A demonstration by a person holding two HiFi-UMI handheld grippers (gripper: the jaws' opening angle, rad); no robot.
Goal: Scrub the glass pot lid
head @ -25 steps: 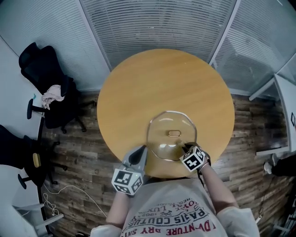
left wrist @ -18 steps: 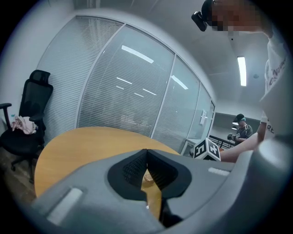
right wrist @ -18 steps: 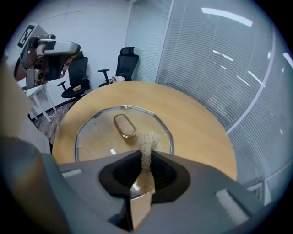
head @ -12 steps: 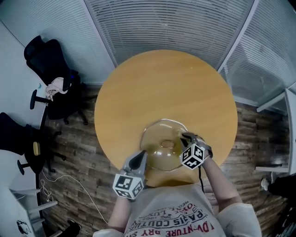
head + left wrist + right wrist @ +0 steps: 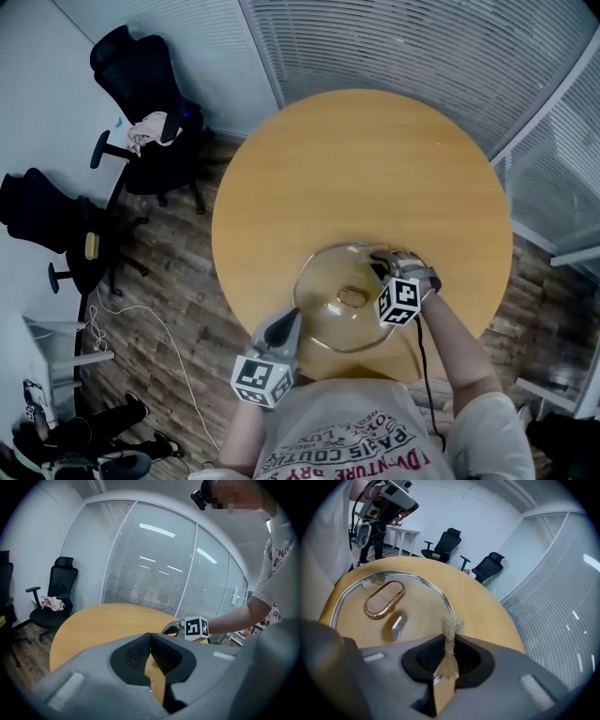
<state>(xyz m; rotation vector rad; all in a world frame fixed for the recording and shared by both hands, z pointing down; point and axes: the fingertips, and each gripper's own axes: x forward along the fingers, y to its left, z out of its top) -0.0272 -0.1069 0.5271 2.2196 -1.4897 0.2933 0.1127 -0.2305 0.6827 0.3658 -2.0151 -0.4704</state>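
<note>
Right gripper point(image 5: 379, 264), clenched on a scrub pad point(image 5: 449, 626), rests at the rim of the glass pot lid point(image 5: 328, 281), with the handle point(image 5: 384, 599) ahead and to its left. Left gripper point(image 5: 287, 317) pinches the opposite rim.

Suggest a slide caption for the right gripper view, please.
Right gripper shut on a fibrous scrub pad at the rim of the glass pot lid on a round wooden table.

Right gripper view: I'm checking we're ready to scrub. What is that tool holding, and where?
A frayed tan scouring pad, pinched across its middle by the right tool; its fuzzy top sticks out.
</note>
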